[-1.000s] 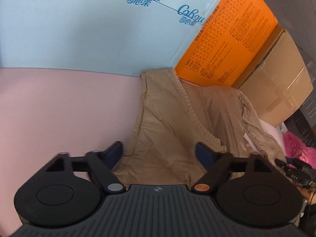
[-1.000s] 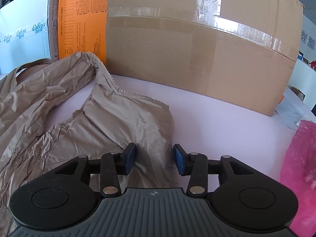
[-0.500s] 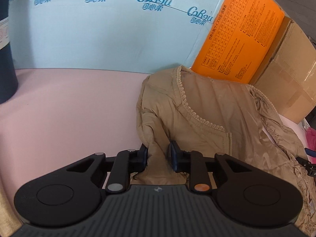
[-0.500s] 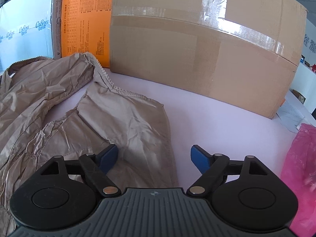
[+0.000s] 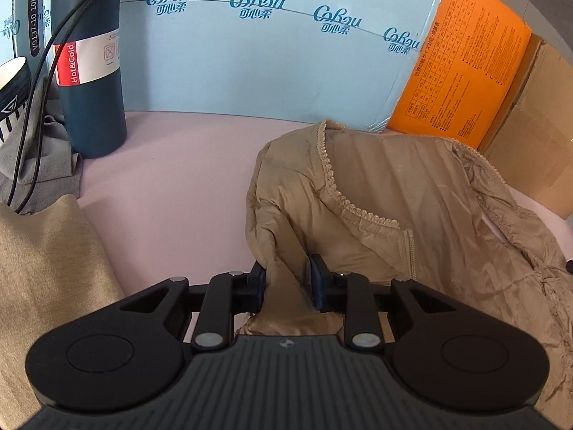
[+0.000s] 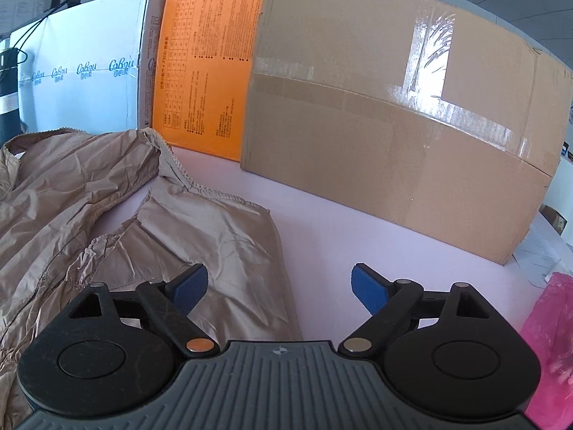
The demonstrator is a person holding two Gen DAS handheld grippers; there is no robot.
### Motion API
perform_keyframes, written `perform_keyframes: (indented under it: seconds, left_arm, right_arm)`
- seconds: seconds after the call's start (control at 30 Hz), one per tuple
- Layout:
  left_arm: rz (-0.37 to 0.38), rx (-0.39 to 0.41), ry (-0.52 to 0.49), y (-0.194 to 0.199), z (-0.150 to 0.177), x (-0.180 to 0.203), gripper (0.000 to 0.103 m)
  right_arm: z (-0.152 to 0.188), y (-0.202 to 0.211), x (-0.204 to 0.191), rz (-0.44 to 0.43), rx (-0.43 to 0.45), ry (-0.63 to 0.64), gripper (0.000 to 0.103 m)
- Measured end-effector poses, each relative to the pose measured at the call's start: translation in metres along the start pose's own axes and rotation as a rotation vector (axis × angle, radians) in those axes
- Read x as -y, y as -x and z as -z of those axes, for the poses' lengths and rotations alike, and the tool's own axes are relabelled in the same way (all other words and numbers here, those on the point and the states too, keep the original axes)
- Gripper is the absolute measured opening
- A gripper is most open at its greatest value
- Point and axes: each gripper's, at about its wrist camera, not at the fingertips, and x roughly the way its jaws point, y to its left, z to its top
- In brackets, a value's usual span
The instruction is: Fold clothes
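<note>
A thin tan jacket (image 5: 394, 200) with a frilled edge lies crumpled on the pink table (image 5: 172, 179). My left gripper (image 5: 286, 283) is shut on a fold of the jacket's near left edge, the cloth bunched between the blue pads. In the right wrist view the same jacket (image 6: 107, 208) spreads over the left half, with one flat panel (image 6: 229, 251) reaching toward me. My right gripper (image 6: 279, 286) is open and empty, its left finger over that panel's edge and its right finger over bare table.
A light blue box (image 5: 272, 57), an orange box (image 5: 462, 71) and a taped cardboard box (image 6: 412, 125) wall the far side. A dark blue flask (image 5: 89, 82), grey cloth (image 5: 43, 165) and beige cloth (image 5: 46, 268) sit left. A pink bag (image 6: 548, 340) lies right.
My left gripper closed on the jacket's edge and pulled it left and back, bringing the flask into view. My right gripper opened, let go of the jacket and drew back slightly.
</note>
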Motion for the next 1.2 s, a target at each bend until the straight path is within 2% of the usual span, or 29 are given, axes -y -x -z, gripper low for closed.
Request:
perform_keyframes:
  seconds: [0.03, 0.07, 0.1, 0.13, 0.33, 0.43, 0.5, 0.6, 0.7, 0.77, 0.83, 1.0, 1.13, 1.2]
  left_arm:
    - [0.019, 0.007, 0.000, 0.003, 0.001, 0.002, 0.044]
    - [0.031, 0.014, -0.006, 0.006, 0.001, 0.005, 0.051]
    - [0.025, 0.021, -0.022, 0.009, 0.002, 0.009, 0.064]
    - [0.019, 0.029, -0.038, 0.012, 0.003, 0.014, 0.069]
    - [-0.017, 0.071, -0.133, 0.031, 0.008, 0.042, 0.073]
    - [-0.029, 0.090, -0.182, 0.039, 0.010, 0.056, 0.073]
    - [-0.007, 0.085, -0.218, 0.041, 0.014, 0.069, 0.073]
    - [0.024, 0.070, -0.279, 0.036, 0.018, 0.093, 0.073]
    - [0.071, 0.048, -0.335, 0.024, 0.022, 0.120, 0.074]
    - [0.074, 0.045, -0.356, 0.014, 0.025, 0.135, 0.079]
    - [0.047, 0.032, -0.339, 0.001, 0.024, 0.143, 0.079]
    - [-0.005, 0.030, -0.206, -0.028, 0.012, 0.149, 0.080]
    - [0.026, 0.059, -0.063, -0.048, 0.006, 0.142, 0.085]
    - [0.030, 0.079, -0.048, -0.053, 0.009, 0.140, 0.086]
  right_arm:
    - [0.000, 0.000, 0.000, -0.001, 0.003, 0.002, 0.087]
    - [0.000, 0.001, -0.001, -0.001, 0.004, 0.003, 0.087]
    - [0.000, 0.000, -0.002, -0.001, 0.004, 0.004, 0.087]
    - [-0.001, 0.000, -0.003, -0.001, 0.003, 0.004, 0.087]
    - [-0.001, 0.006, -0.004, -0.001, 0.030, -0.003, 0.087]
    - [-0.003, 0.013, -0.005, -0.039, 0.074, -0.024, 0.087]
    - [-0.006, 0.019, -0.007, -0.128, 0.113, -0.065, 0.087]
    - [-0.010, 0.025, -0.014, -0.317, 0.137, -0.105, 0.090]
    - [-0.012, 0.024, -0.027, -0.465, 0.127, -0.112, 0.091]
    - [-0.013, 0.024, -0.036, -0.558, 0.116, -0.119, 0.091]
    - [-0.014, 0.027, -0.050, -0.606, 0.116, -0.088, 0.091]
    - [-0.012, 0.024, -0.076, -0.618, 0.078, -0.006, 0.091]
    - [-0.007, 0.016, -0.095, -0.613, 0.023, 0.071, 0.091]
    - [-0.005, 0.014, -0.100, -0.608, 0.012, 0.104, 0.091]
